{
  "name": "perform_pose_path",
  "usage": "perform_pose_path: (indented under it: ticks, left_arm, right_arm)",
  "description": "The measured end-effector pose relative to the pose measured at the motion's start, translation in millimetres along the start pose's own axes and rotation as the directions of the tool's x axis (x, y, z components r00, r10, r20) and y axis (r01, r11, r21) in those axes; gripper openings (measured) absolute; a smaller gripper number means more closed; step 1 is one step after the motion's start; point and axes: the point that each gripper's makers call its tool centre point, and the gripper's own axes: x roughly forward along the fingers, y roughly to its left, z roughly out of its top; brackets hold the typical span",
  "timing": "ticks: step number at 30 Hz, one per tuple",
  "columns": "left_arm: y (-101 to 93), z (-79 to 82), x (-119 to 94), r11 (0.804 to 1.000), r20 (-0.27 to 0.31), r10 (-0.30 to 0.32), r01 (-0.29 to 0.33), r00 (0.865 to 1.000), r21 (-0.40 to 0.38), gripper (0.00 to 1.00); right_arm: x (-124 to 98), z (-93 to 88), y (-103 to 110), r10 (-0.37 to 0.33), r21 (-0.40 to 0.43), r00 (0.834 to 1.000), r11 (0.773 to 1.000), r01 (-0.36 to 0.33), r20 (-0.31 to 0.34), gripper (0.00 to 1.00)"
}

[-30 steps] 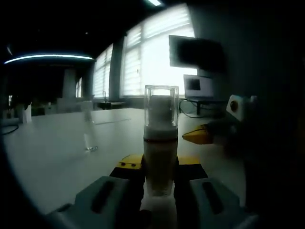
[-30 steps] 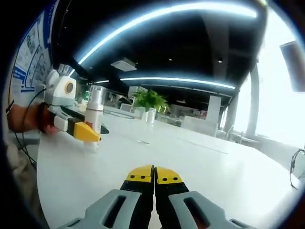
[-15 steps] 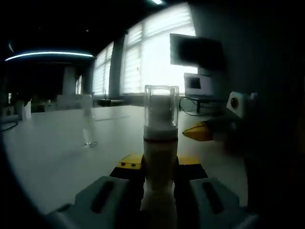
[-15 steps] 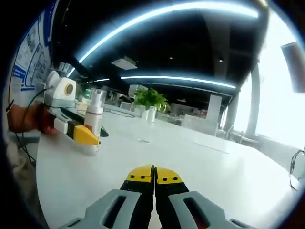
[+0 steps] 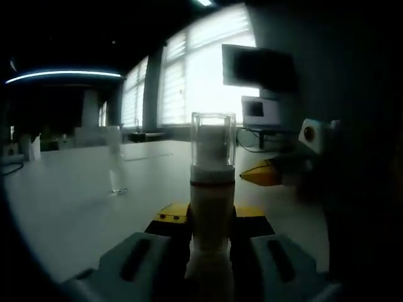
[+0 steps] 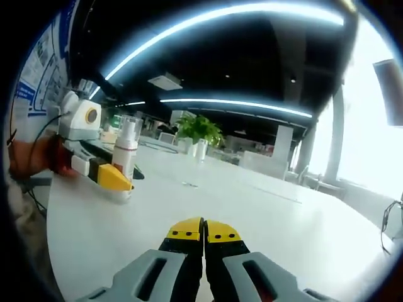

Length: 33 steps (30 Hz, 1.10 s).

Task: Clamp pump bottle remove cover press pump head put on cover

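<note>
Item 1, the left gripper (image 5: pixel 211 242): we are pinching the cream, cylindrical plastic pump bottle (image 5: pixel 211 214) low on its body between the 2 yellow-tipped jaws. In the right gripper view the same left gripper (image 6: pixel 107 173) is standing at the left with the bottle (image 6: pixel 126 160) upright in it, the base looking to be at or just above the white tabletop (image 6: pixel 252 220); we cannot tell whether it is touching.

Item 2, the clear, square-shouldered plastic cover (image 5: pixel 213 141): it is sitting on top of the bottle, over the white pump head, not yet removed.

Item 3, the right gripper (image 6: pixel 203 236): we are holding its jaws pressed together with nothing between them, well apart from the bottle.

Step in hand, as we judge it: removing the cover. Doing it well calls for spreading the right jaws first, closing on the cover's flat sides above the shoulder, and pulling straight along the bottle's axis while the left grip is steadying the body, so the bottle is not tipping.

Room for moving: bare tabletop is stretching wide between the 2 grippers. A small clear upright object (image 5: pixel 117 170), too dim to identify, is standing well to one side of the bottle.
</note>
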Motion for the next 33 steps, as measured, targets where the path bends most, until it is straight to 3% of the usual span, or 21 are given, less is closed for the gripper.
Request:
perform_pose_path:
  ticks: [19,33]
  left_arm:
    - [0.5,-0.5,0.8,1.0,0.005,-0.012,0.012,1.0,-0.004,0.14]
    - [1.2,-0.6,0.6,1.0,0.007,-0.017,0.017,1.0,-0.003,0.14]
  right_arm:
    - [-2.1,3.1,2.8,0.015,0.017,1.0,1.0,-0.015,0.017,0.0]
    - [-3.0,3.5,-4.9,-0.023,0.024,0.999,0.999,0.022,0.022,0.0]
